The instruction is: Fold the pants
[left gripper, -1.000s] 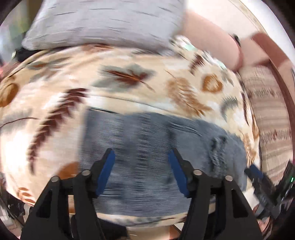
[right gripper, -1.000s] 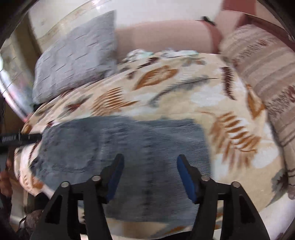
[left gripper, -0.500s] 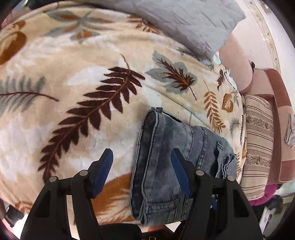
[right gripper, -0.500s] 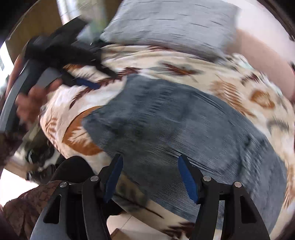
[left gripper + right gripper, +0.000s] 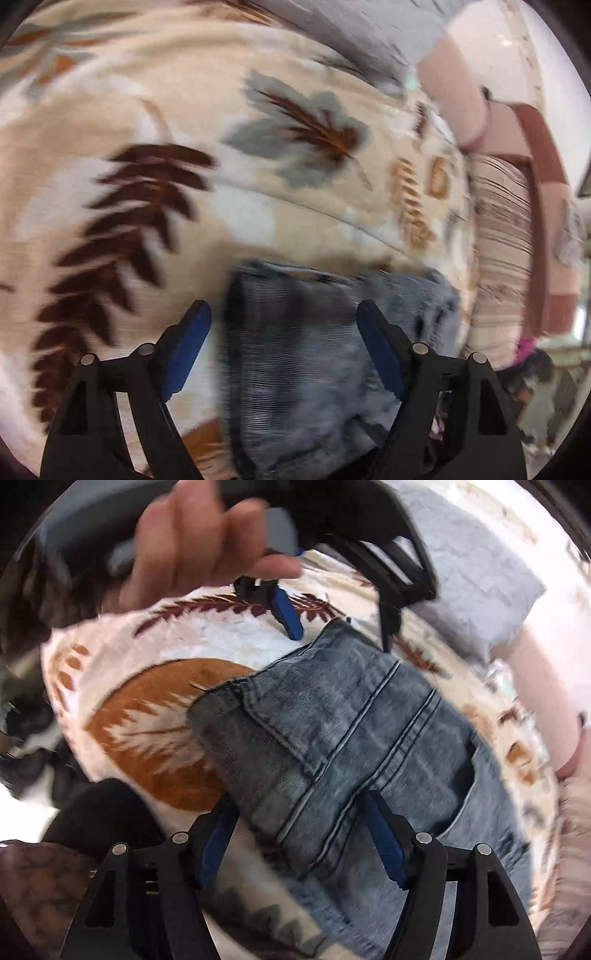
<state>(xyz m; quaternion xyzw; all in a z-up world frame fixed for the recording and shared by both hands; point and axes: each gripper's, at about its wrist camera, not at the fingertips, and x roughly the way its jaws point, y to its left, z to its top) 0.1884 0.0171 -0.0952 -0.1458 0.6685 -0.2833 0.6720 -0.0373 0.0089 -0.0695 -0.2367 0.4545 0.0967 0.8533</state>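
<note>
Denim pants (image 5: pixel 354 746) lie folded beneath both just-widened, empty hand-held grippers (image 5: pixel 283 325) (image 5: pixel 301 823).

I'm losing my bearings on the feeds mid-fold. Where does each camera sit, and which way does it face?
Left wrist: on the left gripper, angled down at the folded jeans on the leaf-print blanket; jaws open, just widened, not gripping.
Right wrist: on the right gripper, angled down across the jeans towards the hand holding the left gripper; jaws open.
Shared: jeans, blanket, grey pillow.
</note>
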